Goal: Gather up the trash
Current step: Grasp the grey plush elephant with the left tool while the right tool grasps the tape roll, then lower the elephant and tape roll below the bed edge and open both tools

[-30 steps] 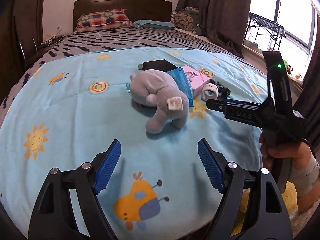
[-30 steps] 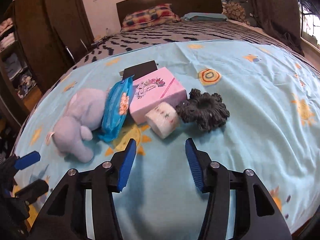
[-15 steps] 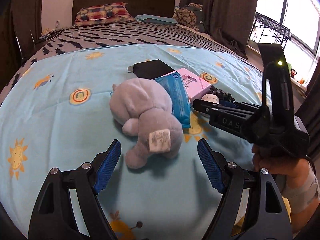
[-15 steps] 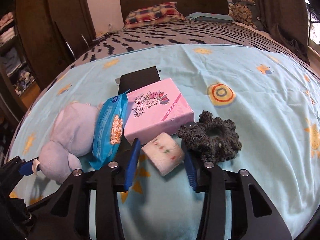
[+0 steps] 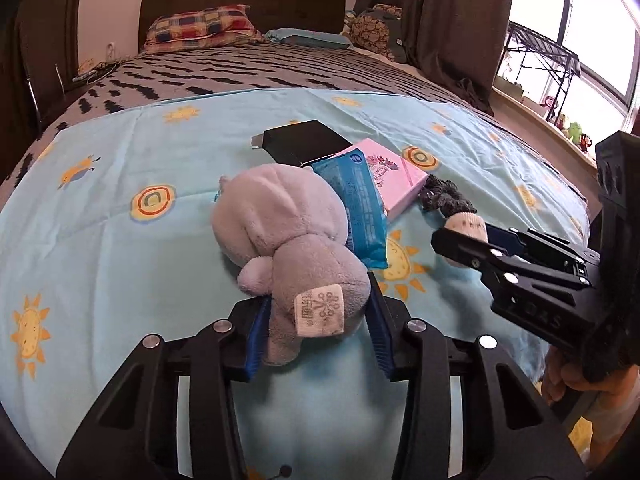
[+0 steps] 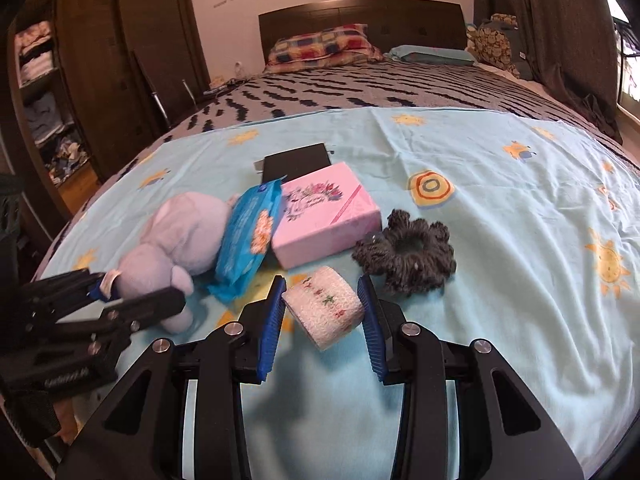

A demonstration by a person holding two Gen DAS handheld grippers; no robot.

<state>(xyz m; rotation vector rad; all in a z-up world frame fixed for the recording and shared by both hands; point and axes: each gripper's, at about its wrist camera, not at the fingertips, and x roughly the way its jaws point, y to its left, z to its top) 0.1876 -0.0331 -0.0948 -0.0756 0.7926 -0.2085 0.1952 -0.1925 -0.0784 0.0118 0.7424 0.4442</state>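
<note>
A grey plush toy (image 5: 288, 240) lies on the blue bedspread (image 5: 120, 248); it also shows in the right wrist view (image 6: 176, 244). My left gripper (image 5: 318, 320) is shut on its lower end, both blue pads pressing the plush. A white patterned tape roll (image 6: 324, 310) sits between the pads of my right gripper (image 6: 322, 312), which is shut on it. The roll (image 5: 466, 226) and right gripper (image 5: 460, 240) also show in the left wrist view. Beside them lie a blue wipes pack (image 6: 250, 240), a pink box (image 6: 326, 216), a black box (image 6: 296, 162) and a dark crocheted scrunchie (image 6: 408, 258).
The bed runs back to a striped grey cover (image 6: 380, 84), pillows (image 6: 324, 46) and a dark headboard (image 6: 360, 14). A wardrobe (image 6: 100, 80) stands at the left, curtains (image 5: 452, 20) and a window (image 5: 580, 40) at the right.
Both grippers moved forward and closed: the left one onto the plush toy, the right one onto the tape roll.
</note>
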